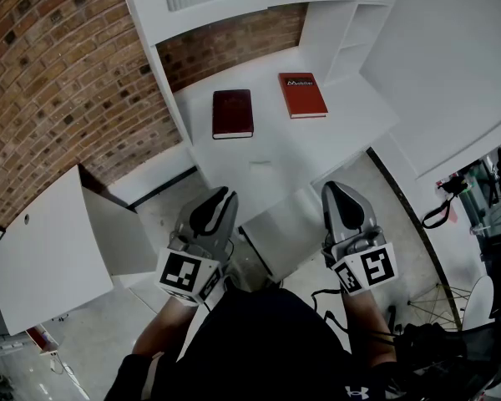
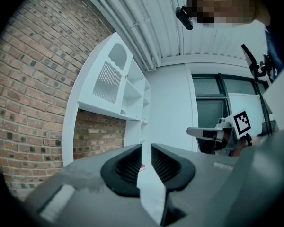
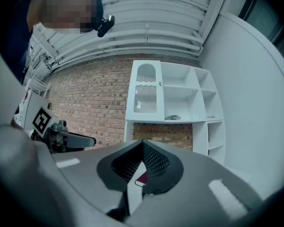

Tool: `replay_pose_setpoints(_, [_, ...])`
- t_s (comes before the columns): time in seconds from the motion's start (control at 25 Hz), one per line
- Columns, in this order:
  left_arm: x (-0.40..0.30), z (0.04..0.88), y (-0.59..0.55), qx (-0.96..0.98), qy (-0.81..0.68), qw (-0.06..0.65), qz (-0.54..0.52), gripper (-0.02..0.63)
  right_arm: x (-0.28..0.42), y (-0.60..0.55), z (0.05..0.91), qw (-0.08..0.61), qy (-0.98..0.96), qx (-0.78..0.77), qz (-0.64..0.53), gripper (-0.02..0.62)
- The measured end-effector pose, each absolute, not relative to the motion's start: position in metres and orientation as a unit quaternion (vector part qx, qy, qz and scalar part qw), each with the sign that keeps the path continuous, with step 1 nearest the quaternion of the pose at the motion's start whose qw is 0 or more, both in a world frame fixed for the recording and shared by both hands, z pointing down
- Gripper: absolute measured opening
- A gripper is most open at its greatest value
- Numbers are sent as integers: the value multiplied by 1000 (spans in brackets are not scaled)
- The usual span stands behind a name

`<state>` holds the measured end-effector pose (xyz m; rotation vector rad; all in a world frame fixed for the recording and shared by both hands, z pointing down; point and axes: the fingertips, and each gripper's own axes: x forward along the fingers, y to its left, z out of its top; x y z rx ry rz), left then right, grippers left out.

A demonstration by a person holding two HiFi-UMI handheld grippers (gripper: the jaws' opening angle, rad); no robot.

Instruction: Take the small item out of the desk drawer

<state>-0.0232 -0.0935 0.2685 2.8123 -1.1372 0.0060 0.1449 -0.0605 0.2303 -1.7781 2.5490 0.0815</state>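
A white desk (image 1: pixel 334 140) stands against a brick wall. On it lie a dark red book (image 1: pixel 233 113) and a brighter red book (image 1: pixel 301 94). My left gripper (image 1: pixel 225 194) and right gripper (image 1: pixel 332 187) hover side by side just before the desk's front edge, both pointing at it. Both are shut and hold nothing. In the left gripper view the left gripper (image 2: pixel 146 148) has only a thin slit between its pads. The right gripper (image 3: pixel 142 143) has its tips touching. A pale panel (image 1: pixel 277 234) sits under the desk top between them; no open drawer or small item shows.
A white shelf unit (image 3: pixel 173 94) rises at the back of the desk. At the left a white cabinet door (image 1: pixel 46 257) stands swung open. A white wall (image 1: pixel 451 65) runs along the right, with cables and a wheel (image 1: pixel 451 203) near it.
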Motion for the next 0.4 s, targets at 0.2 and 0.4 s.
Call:
replay_pose_setpoints(0.2, [-20,273,-92,927,-372,52,8,63,147,-59,230,22,822,-569,26,2])
replay_pose_setpoints(0.4, [-16,274,-92,928,-368,51,7,63,151,-59,231,22,822,-569,24,2])
